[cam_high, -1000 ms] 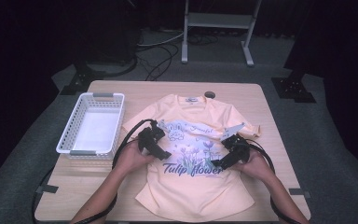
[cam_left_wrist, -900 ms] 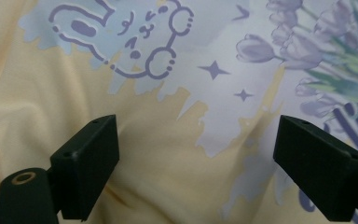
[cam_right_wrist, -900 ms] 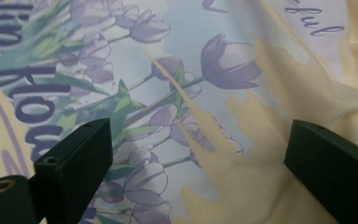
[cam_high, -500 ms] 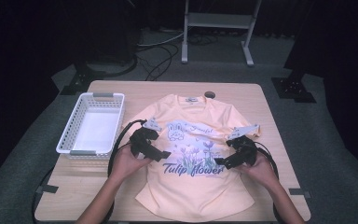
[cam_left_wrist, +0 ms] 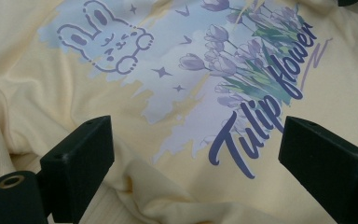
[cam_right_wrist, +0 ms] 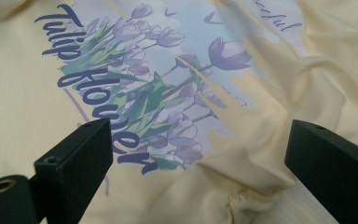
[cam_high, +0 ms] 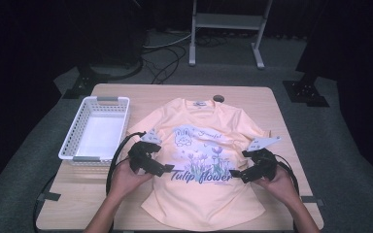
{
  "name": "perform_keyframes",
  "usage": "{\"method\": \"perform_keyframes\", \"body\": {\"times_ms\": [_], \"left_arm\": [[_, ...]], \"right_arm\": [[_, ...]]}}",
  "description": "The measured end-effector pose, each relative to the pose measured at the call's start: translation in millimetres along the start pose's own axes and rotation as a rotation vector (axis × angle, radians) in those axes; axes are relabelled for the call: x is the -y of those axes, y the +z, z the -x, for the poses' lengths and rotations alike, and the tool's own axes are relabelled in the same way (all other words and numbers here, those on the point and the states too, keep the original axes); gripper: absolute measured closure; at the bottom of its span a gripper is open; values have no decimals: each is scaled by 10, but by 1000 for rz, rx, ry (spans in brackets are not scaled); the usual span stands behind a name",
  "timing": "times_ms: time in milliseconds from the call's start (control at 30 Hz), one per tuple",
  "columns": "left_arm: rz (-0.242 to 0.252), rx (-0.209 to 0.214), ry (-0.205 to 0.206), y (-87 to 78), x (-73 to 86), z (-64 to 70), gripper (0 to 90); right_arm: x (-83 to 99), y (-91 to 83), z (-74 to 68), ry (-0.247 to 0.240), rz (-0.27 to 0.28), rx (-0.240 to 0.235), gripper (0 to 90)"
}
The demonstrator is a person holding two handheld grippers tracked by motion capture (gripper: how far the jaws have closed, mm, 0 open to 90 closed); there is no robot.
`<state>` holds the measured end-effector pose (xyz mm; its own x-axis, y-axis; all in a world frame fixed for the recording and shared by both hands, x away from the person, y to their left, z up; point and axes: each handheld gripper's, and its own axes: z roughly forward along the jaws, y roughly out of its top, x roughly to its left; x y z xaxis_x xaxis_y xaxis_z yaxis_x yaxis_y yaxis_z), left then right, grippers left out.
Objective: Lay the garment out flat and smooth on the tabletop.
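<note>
A pale yellow T-shirt [cam_high: 201, 145] lies face up on the wooden table [cam_high: 281, 116], printed with a bunny, tulips and "Tulip flower". My left gripper [cam_high: 167, 169] hovers over the shirt's left side, jaws wide apart, with the print [cam_left_wrist: 242, 93] and a fold of cloth [cam_left_wrist: 168, 196] between and beyond them. At the shirt's right side my right gripper [cam_high: 234, 173] is open too, over the tulip print [cam_right_wrist: 154, 102] and a wrinkled edge [cam_right_wrist: 242, 191]. Neither holds any cloth.
A white plastic basket [cam_high: 96, 128] stands on the table's left part, nothing in it. A small dark round hole [cam_high: 218, 98] sits near the far edge. Cables trail from both grippers off the front edge.
Both grippers have drawn back toward the front of the table and slightly outward, to the shirt's sides. The right sleeve now lies flatter.
</note>
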<state>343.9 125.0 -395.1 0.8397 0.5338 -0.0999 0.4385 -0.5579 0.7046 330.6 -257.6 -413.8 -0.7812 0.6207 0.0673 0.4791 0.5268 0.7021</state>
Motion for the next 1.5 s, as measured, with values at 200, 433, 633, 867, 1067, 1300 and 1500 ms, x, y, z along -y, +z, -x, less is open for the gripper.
{"method": "perform_keyframes", "body": {"times_ms": [200,433,633,867,1067,1300,1500], "left_arm": [[6,3,-5,-45,56,46,100],[12,-1,-12,-108,123,86,100],[21,-7,-16,-166,171,125,100],[32,-12,-19,-248,256,176,100],[39,-17,-25,-314,320,211,100],[53,-24,-29,-392,389,255,100],[60,-26,-33,-454,457,306,101]], "right_arm": [[82,-65,-18,12,9,4,73],[157,-135,-43,15,14,9,73],[222,-202,-60,21,18,10,73],[316,-271,-85,32,23,16,73],[382,-344,-117,38,29,25,73],[454,-430,-148,46,38,36,72],[524,-497,-176,51,48,42,73]]}}
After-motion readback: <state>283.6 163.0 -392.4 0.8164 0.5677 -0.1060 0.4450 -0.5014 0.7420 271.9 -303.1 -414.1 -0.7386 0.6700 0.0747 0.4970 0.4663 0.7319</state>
